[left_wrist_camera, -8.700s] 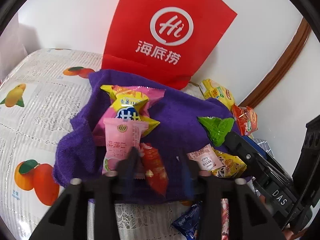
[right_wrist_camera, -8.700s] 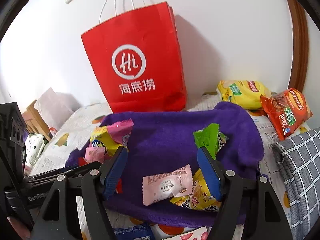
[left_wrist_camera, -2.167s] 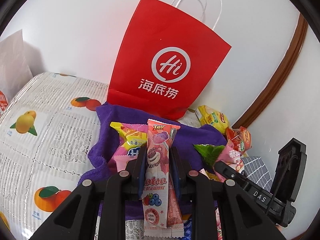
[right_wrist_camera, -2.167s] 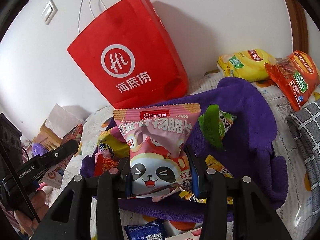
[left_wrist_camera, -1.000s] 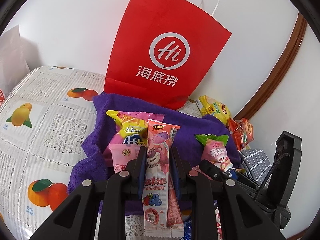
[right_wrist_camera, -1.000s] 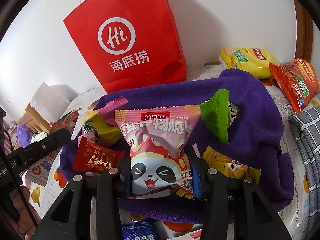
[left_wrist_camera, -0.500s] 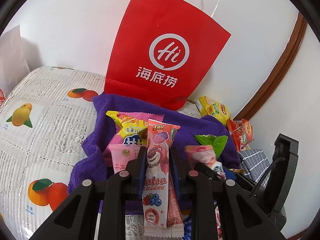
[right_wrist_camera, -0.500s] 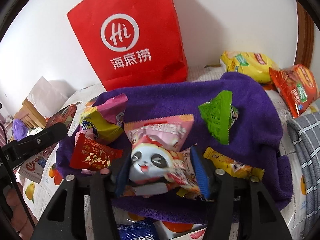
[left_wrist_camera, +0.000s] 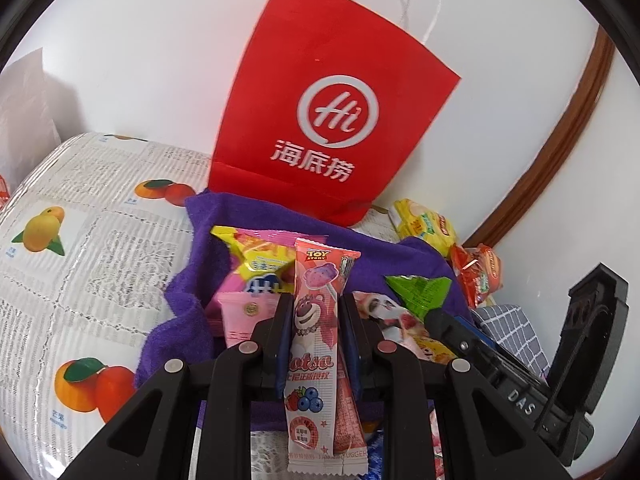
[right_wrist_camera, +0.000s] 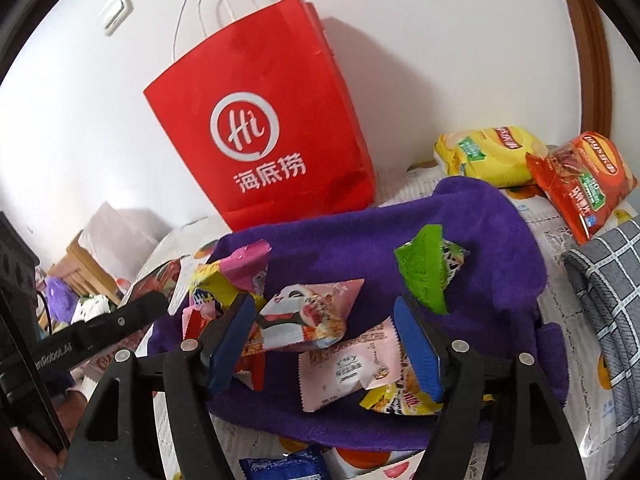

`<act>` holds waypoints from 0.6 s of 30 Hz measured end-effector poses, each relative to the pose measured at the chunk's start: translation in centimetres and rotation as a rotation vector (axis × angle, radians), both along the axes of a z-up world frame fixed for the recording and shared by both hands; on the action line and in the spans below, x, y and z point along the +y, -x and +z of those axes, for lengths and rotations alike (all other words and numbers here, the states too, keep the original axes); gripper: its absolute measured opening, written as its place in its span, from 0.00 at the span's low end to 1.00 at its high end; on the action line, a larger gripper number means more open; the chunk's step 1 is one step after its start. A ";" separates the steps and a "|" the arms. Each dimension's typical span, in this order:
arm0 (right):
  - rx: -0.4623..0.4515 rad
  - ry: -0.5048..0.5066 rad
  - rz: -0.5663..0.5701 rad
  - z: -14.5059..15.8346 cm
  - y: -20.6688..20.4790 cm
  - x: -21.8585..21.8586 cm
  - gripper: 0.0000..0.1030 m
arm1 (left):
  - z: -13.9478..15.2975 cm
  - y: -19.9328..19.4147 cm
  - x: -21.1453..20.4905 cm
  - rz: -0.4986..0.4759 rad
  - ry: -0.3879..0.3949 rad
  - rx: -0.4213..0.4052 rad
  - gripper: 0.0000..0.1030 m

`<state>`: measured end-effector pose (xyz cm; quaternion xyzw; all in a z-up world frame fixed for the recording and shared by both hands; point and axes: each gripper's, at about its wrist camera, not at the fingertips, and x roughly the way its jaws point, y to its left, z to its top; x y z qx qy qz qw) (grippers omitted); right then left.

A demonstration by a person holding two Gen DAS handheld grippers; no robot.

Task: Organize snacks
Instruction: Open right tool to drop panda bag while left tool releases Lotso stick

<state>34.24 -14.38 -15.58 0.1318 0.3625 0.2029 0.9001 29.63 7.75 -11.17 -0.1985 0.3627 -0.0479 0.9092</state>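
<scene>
Only the right wrist view shows the wall switch (right_wrist_camera: 116,10). Left gripper (left_wrist_camera: 316,316) pinches the pink candy stick (left_wrist_camera: 314,344); right gripper (right_wrist_camera: 324,336) is opening, panda packet (right_wrist_camera: 308,316) lying loose between its jaws.

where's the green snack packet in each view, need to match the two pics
Left wrist: green snack packet lies right of centre on the purple towel.
Right wrist: green snack packet lies right of centre, beyond the right gripper, whose jaws are opening.
Shared landmark: red paper bag against the wall.

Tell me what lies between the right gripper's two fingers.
In the right wrist view, the right gripper is opening; the panda snack packet lies loose between its fingers on the purple towel.
</scene>
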 end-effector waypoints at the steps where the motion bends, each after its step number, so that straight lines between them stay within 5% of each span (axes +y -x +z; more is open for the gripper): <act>1: -0.004 -0.006 -0.007 0.1 0.0 -0.2 0.70 | 0.1 0.0 -0.2 -0.005 -0.003 -0.002 0.21; 10: 0.003 -0.075 -0.029 0.4 -0.2 -1.8 0.70 | 0.8 -2.1 -3.1 -0.041 -0.036 0.005 0.21; 18: 0.025 -0.120 -0.040 0.5 -0.5 -2.7 0.70 | -1.3 -3.8 -3.8 0.005 -0.100 0.077 0.21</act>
